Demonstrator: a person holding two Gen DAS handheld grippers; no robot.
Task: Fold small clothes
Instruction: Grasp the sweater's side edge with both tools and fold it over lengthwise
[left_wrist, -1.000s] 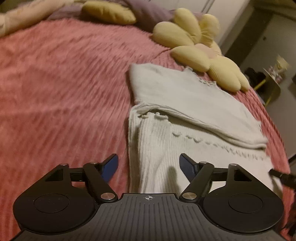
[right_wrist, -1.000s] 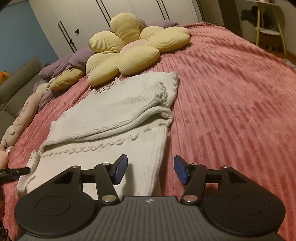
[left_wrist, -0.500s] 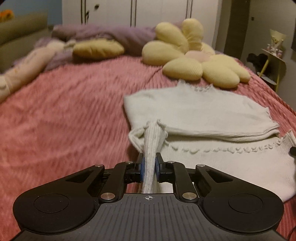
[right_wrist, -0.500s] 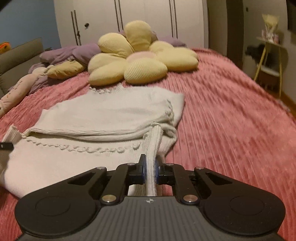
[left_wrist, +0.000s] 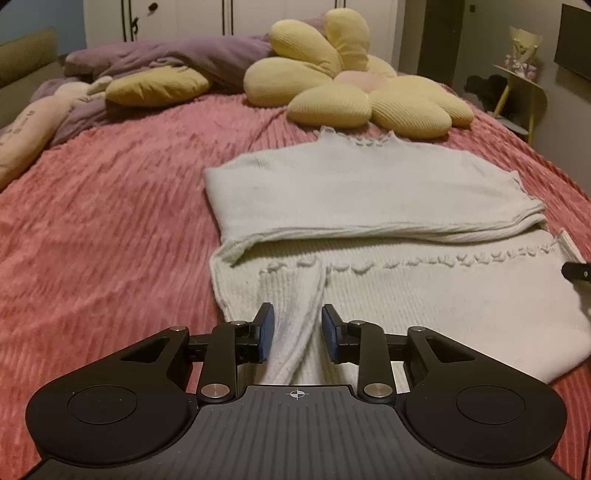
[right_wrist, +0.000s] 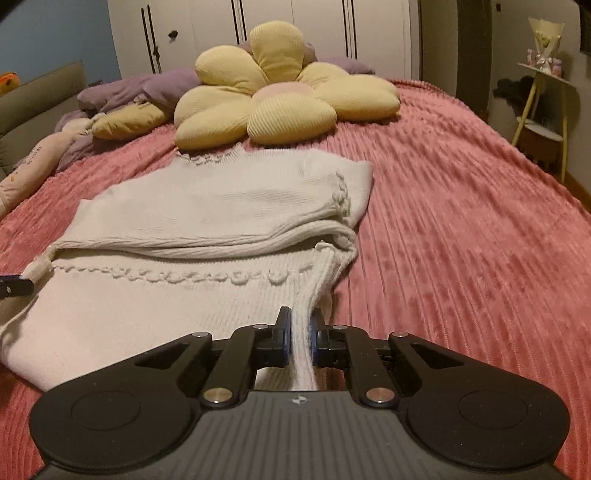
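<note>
A cream knitted sweater (left_wrist: 369, 192) lies on the pink bedspread (left_wrist: 110, 221), its upper part folded over the lower. My left gripper (left_wrist: 297, 326) is at the near left hem; its jaws are opening, and a raised ridge of the knit stands between the blue pads without being pressed. In the right wrist view the same sweater (right_wrist: 221, 206) shows. My right gripper (right_wrist: 300, 332) is shut on a pinched ridge of it at the near right hem. The dark tip of the other gripper (right_wrist: 14, 286) pokes in at the left edge.
A yellow flower cushion (right_wrist: 280, 88) lies just beyond the sweater's collar, with purple bedding (left_wrist: 177, 55) and another yellow cushion (left_wrist: 155, 86) behind. A small side table (right_wrist: 546, 96) stands off the bed's right side. Bare pink bedspread (right_wrist: 461, 221) spreads to either side.
Both grippers went from wide open to pinching the sweater's near hem and rolled level. Since then the left jaws have parted again; the right ones stay pinched.
</note>
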